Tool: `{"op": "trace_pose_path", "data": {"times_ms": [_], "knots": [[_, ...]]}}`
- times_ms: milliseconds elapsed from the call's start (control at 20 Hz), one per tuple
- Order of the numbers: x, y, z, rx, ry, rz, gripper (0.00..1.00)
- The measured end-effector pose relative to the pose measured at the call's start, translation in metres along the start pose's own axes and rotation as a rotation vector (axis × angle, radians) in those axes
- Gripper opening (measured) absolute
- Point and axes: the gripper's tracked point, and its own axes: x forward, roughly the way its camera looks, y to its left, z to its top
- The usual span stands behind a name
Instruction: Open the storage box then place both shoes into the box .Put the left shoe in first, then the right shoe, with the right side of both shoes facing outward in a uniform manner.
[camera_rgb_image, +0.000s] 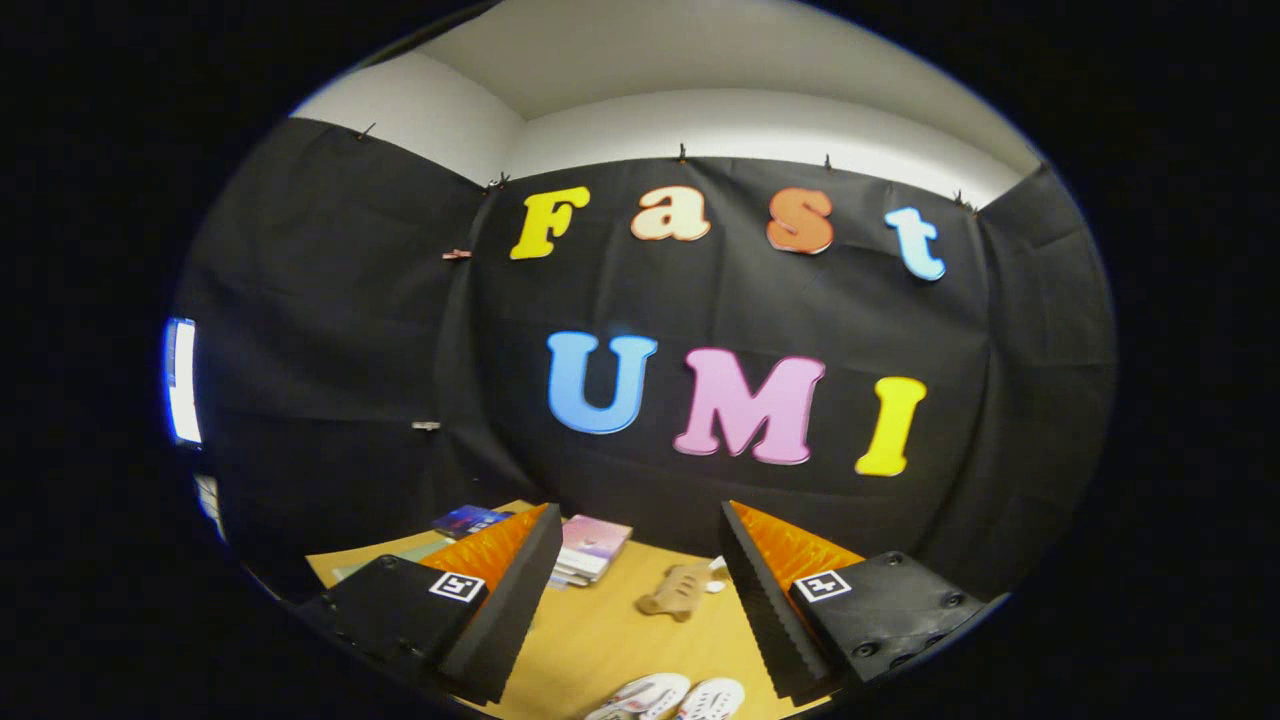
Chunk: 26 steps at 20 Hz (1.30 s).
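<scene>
My gripper (637, 560) is held high above a wooden table (590, 640), its two fingers spread wide with nothing between them. Two white shoes (668, 698) with red marks lie side by side on the table, low between the fingers and close to me; only their front parts show. The storage box is hidden from me.
A stack of books or booklets (590, 548) lies on the table beyond the left finger, with a dark blue one (468, 520) further left. A small tan object (680, 590) rests between the fingers, further off than the shoes. Black cloth walls enclose the table.
</scene>
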Motion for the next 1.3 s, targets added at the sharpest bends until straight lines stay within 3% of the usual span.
{"op": "trace_pose_path", "data": {"times_ms": [200,450,800,1150,1300], "knots": [[0.014,0.039,-0.038,0.347,0.088,0.227,0.97],[0.037,0.049,-0.115,0.692,0.238,0.341,0.96],[0.052,0.103,-0.232,1.087,0.602,0.492,0.97],[0.082,0.15,-0.305,1.281,0.783,0.578,0.96],[0.086,0.162,-0.315,1.363,0.811,0.61,0.96]]}}
